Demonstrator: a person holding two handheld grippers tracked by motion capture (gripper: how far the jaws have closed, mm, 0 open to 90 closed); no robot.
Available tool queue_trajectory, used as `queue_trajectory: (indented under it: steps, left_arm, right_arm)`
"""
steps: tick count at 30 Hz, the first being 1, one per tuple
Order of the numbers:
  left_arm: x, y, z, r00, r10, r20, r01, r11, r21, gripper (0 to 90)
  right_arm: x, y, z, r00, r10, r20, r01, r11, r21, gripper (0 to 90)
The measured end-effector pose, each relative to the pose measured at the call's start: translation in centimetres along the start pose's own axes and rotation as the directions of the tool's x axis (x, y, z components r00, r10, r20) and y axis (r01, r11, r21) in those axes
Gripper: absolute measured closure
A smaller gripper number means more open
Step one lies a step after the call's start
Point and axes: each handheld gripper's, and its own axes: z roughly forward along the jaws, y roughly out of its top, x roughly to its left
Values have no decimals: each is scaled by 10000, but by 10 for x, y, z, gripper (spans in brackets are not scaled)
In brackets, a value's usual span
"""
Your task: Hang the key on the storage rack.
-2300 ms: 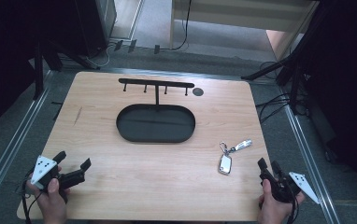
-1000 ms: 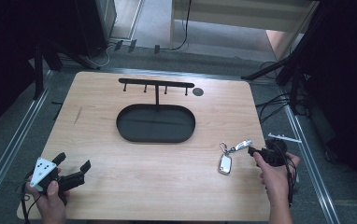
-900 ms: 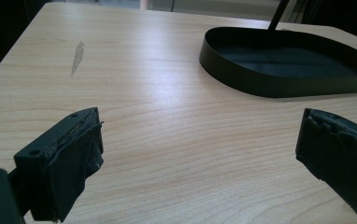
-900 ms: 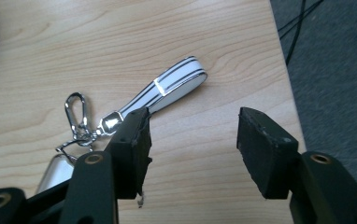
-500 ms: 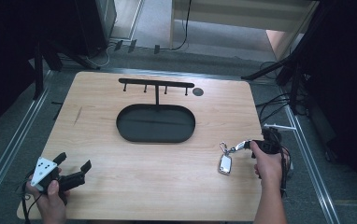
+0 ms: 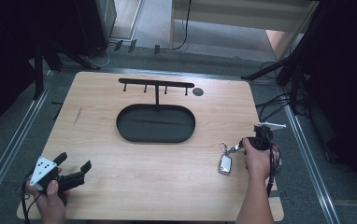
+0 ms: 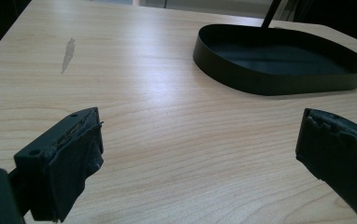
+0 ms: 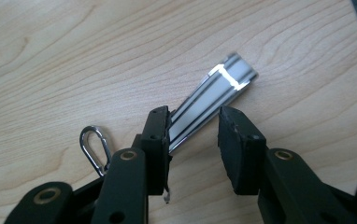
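A key bunch lies at the right of the wooden table point(image 6: 120, 196): a silver fob point(image 6: 224, 164), a carabiner point(image 6: 223, 147) and a flat silver tag point(image 8: 228, 77). My right gripper point(image 6: 242, 145) is down at the bunch, pointing left. In the right gripper view its jaws point(image 8: 195, 121) straddle the silver tag. The left jaw touches the tag and a gap remains at the right jaw. The carabiner point(image 8: 95, 144) lies just left of the jaws. My left gripper point(image 6: 71, 173) rests open near the front left corner, nothing between its jaws point(image 7: 200, 135).
A black oval tray point(image 6: 155, 139) sits mid-table with an upright hook rack point(image 6: 157, 84) at its back. The tray's wall point(image 7: 270, 86) is ahead of my left gripper. A small black disc point(image 6: 198, 91) lies at the back right. Metal rails run along both table sides.
My right gripper has moved from the front right corner forward and left to the key bunch, and now straddles the silver tag. The left gripper has stayed put.
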Motion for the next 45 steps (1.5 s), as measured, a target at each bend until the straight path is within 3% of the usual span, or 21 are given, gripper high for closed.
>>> queue_trajectory:
  steps: [7, 13, 14, 19, 20, 21, 22, 23, 24, 29, 30, 33, 36, 37, 39, 45]
  left_arm:
    - [1, 0, 0, 10000, -39, 48, 39, 10000, 1, 10]
    - [1, 0, 0, 10000, -27, 76, 26, 10000, 34, 10]
    - [1, 0, 0, 10000, -27, 79, 26, 10000, 45, 10]
    - [1, 0, 1, 9999, -41, 104, 41, 10000, 10, 11]
    - [1, 0, 1, 9999, -49, 111, 49, 10000, 25, 10]
    - [1, 0, 1, 9999, -49, 111, 49, 10000, 25, 10]
    - [1, 0, 1, 9999, -108, 123, 108, 9999, 9, 10]
    - [1, 0, 1, 9999, -108, 123, 108, 9999, 9, 10]
    - [1, 0, 1, 9999, -89, 119, 88, 10000, 29, 10]
    - [1, 0, 1, 9998, -140, 145, 140, 9999, 17, 10]
    - [1, 0, 1, 9998, -139, 154, 139, 9999, 28, 10]
    - [1, 0, 1, 9997, -172, 159, 172, 9999, 13, 10]
    - [2, 0, 1, 9997, -176, 171, 176, 9998, 1, 10]
    - [2, 0, 1, 9997, -190, 175, 189, 9998, 20, 10]
    - [2, 1, 1, 9997, -187, 177, 186, 9998, 27, 10]
    - [2, 1, 1, 9997, -184, 167, 183, 9998, 52, 10]
  right_arm:
    - [5, 2, 10, 9994, 297, 190, -299, 9995, 90, 633]
    - [19, 5, 10, 9964, -369, 758, 378, 9992, -110, 713]
    - [24, 5, 10, 9929, -728, 940, 742, 9972, -119, 738]
    - [29, 6, 8, 9856, -1252, 1134, 1278, 9917, -165, 776]
    - [35, 6, 8, 9774, -1775, 1150, 1818, 9830, -277, 790]
    - [35, 6, 8, 9774, -1775, 1150, 1818, 9830, -277, 790]
    - [42, 6, 9, 9693, -2274, 934, 2318, 9719, -397, 777]
    - [42, 6, 9, 9693, -2274, 934, 2318, 9719, -397, 777]
    - [48, 5, 10, 9619, -2634, 728, 2672, 9624, -485, 761]
    - [58, 4, 14, 9554, -2923, 420, 2943, 9542, -537, 753]
    - [62, 3, 15, 9507, -3099, 130, 3101, 9487, -614, 732]
    - [65, 2, 15, 9452, -3266, -9, 3255, 9424, -773, 688]
    - [64, 3, 13, 9503, -3102, 252, 3111, 9455, -958, 651]
    - [58, 3, 12, 9620, -2694, 436, 2726, 9564, -1049, 626]
    - [52, 3, 12, 9670, -2481, 577, 2529, 9623, -999, 617]
    - [45, 0, 17, 9722, -2333, 175, 2340, 9699, -679, 626]
